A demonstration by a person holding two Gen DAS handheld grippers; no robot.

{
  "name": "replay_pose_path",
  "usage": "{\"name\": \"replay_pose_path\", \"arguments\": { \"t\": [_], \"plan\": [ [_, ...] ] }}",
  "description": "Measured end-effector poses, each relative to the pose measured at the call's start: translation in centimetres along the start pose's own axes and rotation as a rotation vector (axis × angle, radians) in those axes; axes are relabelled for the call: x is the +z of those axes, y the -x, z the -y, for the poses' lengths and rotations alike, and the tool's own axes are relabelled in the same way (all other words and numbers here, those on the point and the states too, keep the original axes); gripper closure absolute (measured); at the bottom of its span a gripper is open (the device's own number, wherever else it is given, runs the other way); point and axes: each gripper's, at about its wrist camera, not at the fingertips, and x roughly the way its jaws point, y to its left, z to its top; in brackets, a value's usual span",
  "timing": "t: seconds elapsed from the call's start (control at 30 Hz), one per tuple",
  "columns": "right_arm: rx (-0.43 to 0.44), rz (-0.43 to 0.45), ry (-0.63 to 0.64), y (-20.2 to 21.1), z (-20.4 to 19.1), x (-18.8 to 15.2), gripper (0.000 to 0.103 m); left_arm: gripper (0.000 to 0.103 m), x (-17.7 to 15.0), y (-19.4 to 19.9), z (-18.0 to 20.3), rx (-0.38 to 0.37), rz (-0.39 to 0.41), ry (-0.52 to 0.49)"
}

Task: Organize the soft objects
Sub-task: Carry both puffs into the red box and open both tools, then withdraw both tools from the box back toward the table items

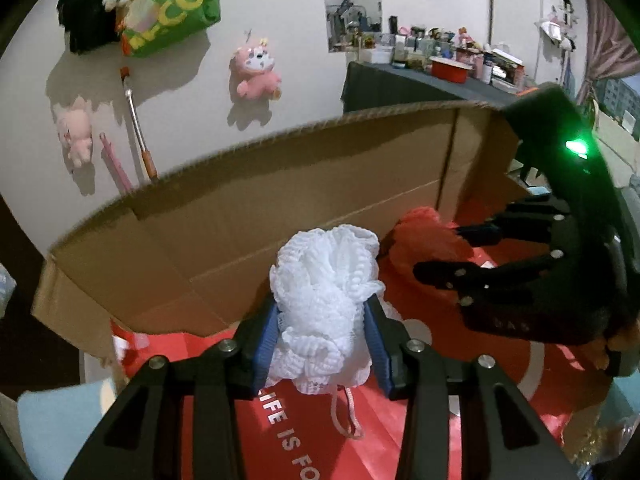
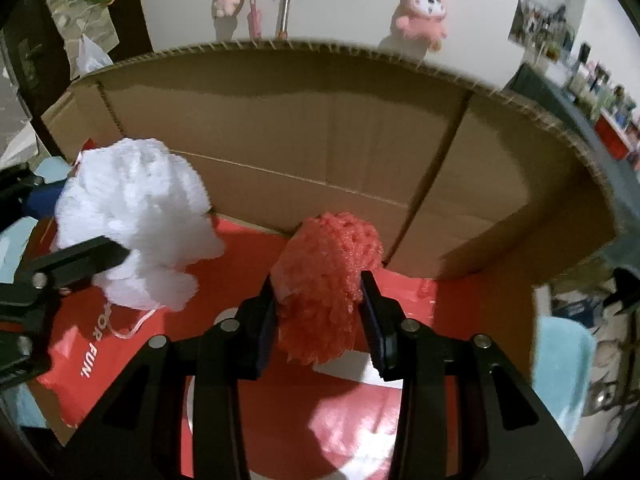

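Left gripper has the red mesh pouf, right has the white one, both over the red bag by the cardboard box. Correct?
Colours swapped. The left gripper holds the white mesh pouf, shown in the left wrist view; the right gripper holds the red mesh pouf. The red bag and the cardboard box are right.

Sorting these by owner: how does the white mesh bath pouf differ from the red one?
The white mesh bath pouf looks the bulkier; the red mesh bath pouf is more compact. The white one trails a pale cord loop; none shows on the red. The left gripper holds the white, the right gripper the red. Both are ruffled netting, clamped between jaws above a red bag.
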Motion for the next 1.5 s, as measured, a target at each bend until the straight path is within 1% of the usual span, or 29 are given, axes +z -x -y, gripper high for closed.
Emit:
{"name": "replay_pose_path", "arguments": {
  "t": [0.07, 0.17, 0.27, 0.4, 0.47, 0.5, 0.57, 0.7, 0.73, 0.8, 0.87, 0.97, 1.07, 1.13, 1.27, 1.37, 1.5],
  "plan": [
    [0.001, -0.013, -0.006, -0.6, -0.1, 0.0, 0.065, 0.056, -0.1, -0.4, -0.1, 0.006, -0.006, 0.007],
    [-0.02, -0.021, 0.02, -1.0, -0.5, -0.7, 0.063, 0.053, -0.4, -0.3, -0.1, 0.007, -0.01, 0.002],
    [-0.015, -0.016, 0.012, -0.7, -0.5, -1.2, 0.063, 0.05, -0.2, -0.4, -0.4, 0.011, -0.013, 0.004],
    [0.001, -0.027, -0.016, -0.6, 0.1, -1.1, 0.062, 0.049, 0.0, -0.5, -0.5, 0.012, -0.018, 0.01],
    [0.005, -0.031, -0.025, -0.4, 0.1, -1.1, 0.061, 0.046, 0.0, -0.5, -0.5, 0.012, -0.017, 0.01],
    [0.006, -0.035, -0.027, -0.8, 0.2, 0.0, 0.061, 0.046, 0.0, -0.5, -0.5, 0.013, -0.018, 0.009],
    [0.01, -0.038, -0.031, -0.7, 0.3, 0.1, 0.06, 0.044, 0.0, -0.5, -0.7, 0.013, -0.017, 0.012],
    [0.022, -0.044, -0.037, -0.4, 0.9, 0.2, 0.055, 0.035, 0.2, -0.1, -1.0, 0.02, -0.007, 0.015],
    [0.023, -0.044, -0.041, -0.2, 1.0, 0.2, 0.05, 0.033, 0.1, 0.1, -1.0, 0.024, -0.005, 0.016],
    [0.026, -0.038, -0.043, -0.5, 1.5, -0.1, 0.046, 0.029, 0.1, 0.6, -1.1, 0.029, 0.002, 0.027],
    [0.019, -0.032, -0.045, -0.3, 1.4, -0.3, 0.045, 0.025, 0.1, 1.3, -1.2, 0.036, 0.01, 0.032],
    [0.022, -0.031, -0.059, 0.4, 1.8, -0.3, 0.041, 0.018, 0.0, 2.9, -1.2, 0.047, 0.036, 0.047],
    [0.021, -0.01, -0.077, 1.8, 2.1, -0.4, 0.035, 0.011, -0.1, 5.5, -1.3, 0.05, 0.076, 0.074],
    [0.016, 0.009, -0.081, 3.4, 2.3, -0.5, 0.032, 0.009, -0.2, 7.0, -1.2, 0.05, 0.102, 0.087],
    [-0.006, 0.059, -0.073, 7.0, 2.0, -1.2, 0.029, 0.0, -1.0, 11.4, -0.8, 0.06, 0.176, 0.111],
    [-0.024, 0.105, -0.066, 9.7, 0.9, -2.2, 0.026, 0.0, -2.0, 15.0, -0.1, 0.065, 0.234, 0.119],
    [-0.026, 0.19, -0.068, 15.0, 0.2, -4.0, 0.02, 0.0, -3.7, 20.4, 1.2, 0.073, 0.327, 0.131]
  ]
}}
